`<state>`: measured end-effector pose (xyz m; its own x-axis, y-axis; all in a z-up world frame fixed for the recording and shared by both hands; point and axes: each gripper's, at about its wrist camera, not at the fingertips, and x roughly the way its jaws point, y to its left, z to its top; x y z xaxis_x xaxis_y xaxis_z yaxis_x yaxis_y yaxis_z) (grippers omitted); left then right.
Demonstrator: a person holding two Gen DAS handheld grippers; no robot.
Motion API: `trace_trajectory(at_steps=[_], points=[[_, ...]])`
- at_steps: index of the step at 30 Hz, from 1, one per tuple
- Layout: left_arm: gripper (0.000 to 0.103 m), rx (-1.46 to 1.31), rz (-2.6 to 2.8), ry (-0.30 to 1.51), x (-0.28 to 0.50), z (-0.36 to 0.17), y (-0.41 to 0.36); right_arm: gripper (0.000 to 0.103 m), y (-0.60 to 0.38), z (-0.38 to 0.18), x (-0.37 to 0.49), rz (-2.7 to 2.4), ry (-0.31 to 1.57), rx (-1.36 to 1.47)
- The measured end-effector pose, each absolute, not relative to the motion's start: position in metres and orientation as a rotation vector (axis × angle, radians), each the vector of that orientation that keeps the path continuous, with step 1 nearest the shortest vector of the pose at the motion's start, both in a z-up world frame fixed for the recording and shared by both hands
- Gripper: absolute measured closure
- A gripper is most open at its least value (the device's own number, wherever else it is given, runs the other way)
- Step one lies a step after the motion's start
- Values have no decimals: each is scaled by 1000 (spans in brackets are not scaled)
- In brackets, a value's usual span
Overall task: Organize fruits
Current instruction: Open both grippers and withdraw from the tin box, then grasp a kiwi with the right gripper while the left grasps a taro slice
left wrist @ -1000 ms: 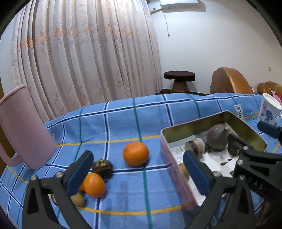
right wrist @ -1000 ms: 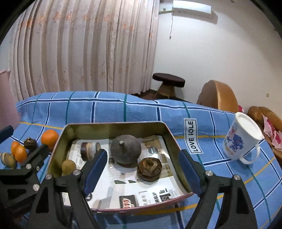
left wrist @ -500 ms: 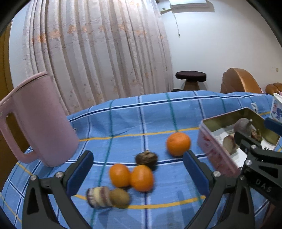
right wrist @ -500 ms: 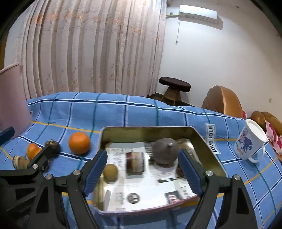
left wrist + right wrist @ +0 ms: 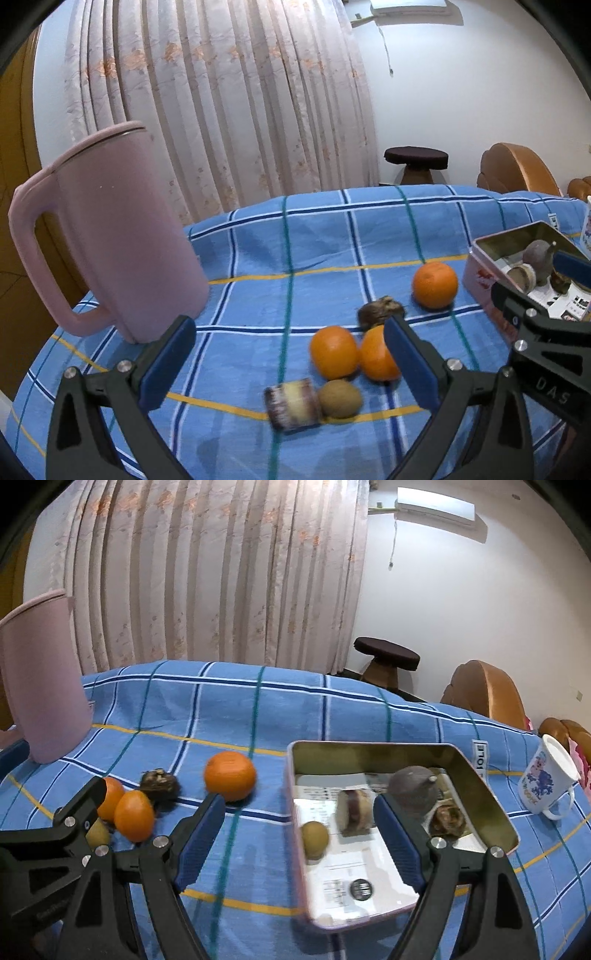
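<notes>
Five fruits loose beside the tin, both jaws held wide

Five pieces are seen outside the tin (image 5: 476, 764) on the blue checked cloth (image 5: 314, 240): a lone orange (image 5: 434, 285) just beside the tin's wall, a dark wrinkled fruit (image 5: 380, 311) further from it, then two oranges (image 5: 334, 351) touching, with a kiwi (image 5: 340, 398) and a striped roll-shaped piece (image 5: 293, 404) furthest from the tin. The roll's long axis is laid roughly across the left gripper's (image 5: 288, 363) line of reach. This cluster is framed between the left jaws, which are spread wide with nothing gripped, so the left hand is judged the nearer one. The left gripper is tilted downward over the cluster. The right gripper (image 5: 299, 840) is pitched down over the tin's near wall, jaws also wide and empty. Inside the tin, a kiwi, a roll and darker fruits are already lodged.
</notes>
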<state>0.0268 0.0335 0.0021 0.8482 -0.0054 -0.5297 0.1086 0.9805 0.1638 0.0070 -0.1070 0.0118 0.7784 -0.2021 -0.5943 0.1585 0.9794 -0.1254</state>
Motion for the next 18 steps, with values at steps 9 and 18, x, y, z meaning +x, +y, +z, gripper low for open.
trace_trajectory(at_steps=[9,18], points=[[0,189,-41,571,31,1,60,19,-83,6,15,-159,673,-81],[0,191,-6,603,36,-3,81,19,-70,1,18,-131,698,-76]])
